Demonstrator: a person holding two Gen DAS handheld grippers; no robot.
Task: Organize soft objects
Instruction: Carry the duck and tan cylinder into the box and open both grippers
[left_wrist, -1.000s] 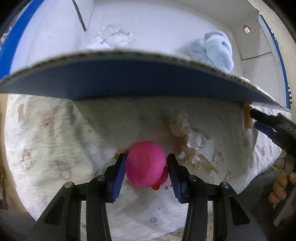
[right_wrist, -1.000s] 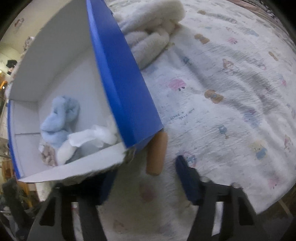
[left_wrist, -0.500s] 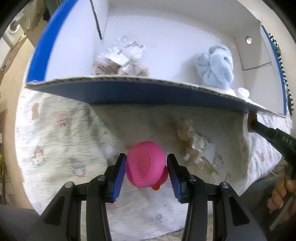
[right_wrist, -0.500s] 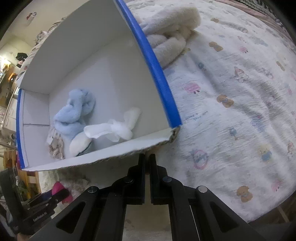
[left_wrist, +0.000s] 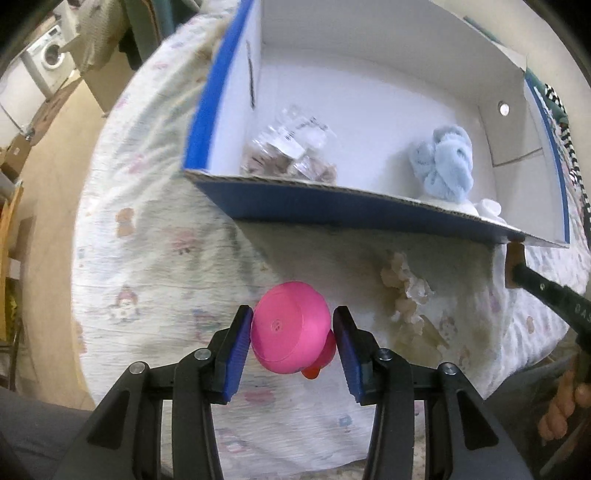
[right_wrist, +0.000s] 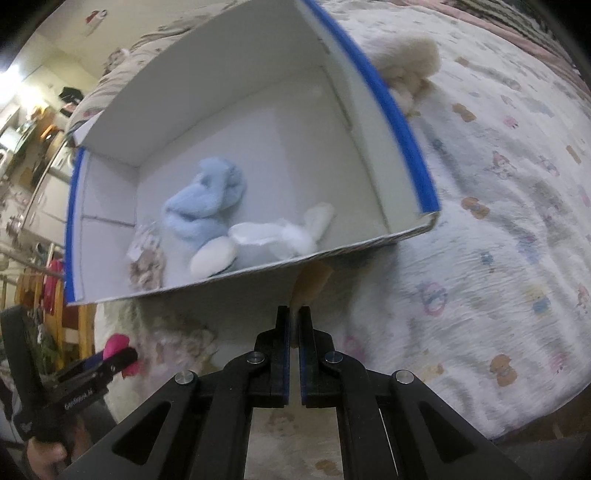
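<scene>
My left gripper (left_wrist: 292, 316) is shut on a pink rubber toy (left_wrist: 290, 332) with an orange tip, held above the printed bedsheet just in front of the box. The box (left_wrist: 332, 201) is cardboard, blue outside and white inside, and lies open on the bed. Inside it are a light blue plush (left_wrist: 443, 162), a white plush (right_wrist: 280, 236) and a clear bag of brownish pieces (left_wrist: 291, 147). My right gripper (right_wrist: 293, 310) is shut on a tan soft piece (right_wrist: 312, 282) that sticks out past its tips, close under the box's near corner.
A beige crumpled soft item (left_wrist: 404, 291) lies on the sheet between the two grippers. A cream fuzzy plush (right_wrist: 406, 66) rests beyond the box's far wall. The bed edge and floor lie to the left, with a washing machine (left_wrist: 48, 62) far off.
The right gripper's jaws closed on the tan piece. Both grippers rose, so the box's inside shows more fully. The pink toy stayed gripped.
</scene>
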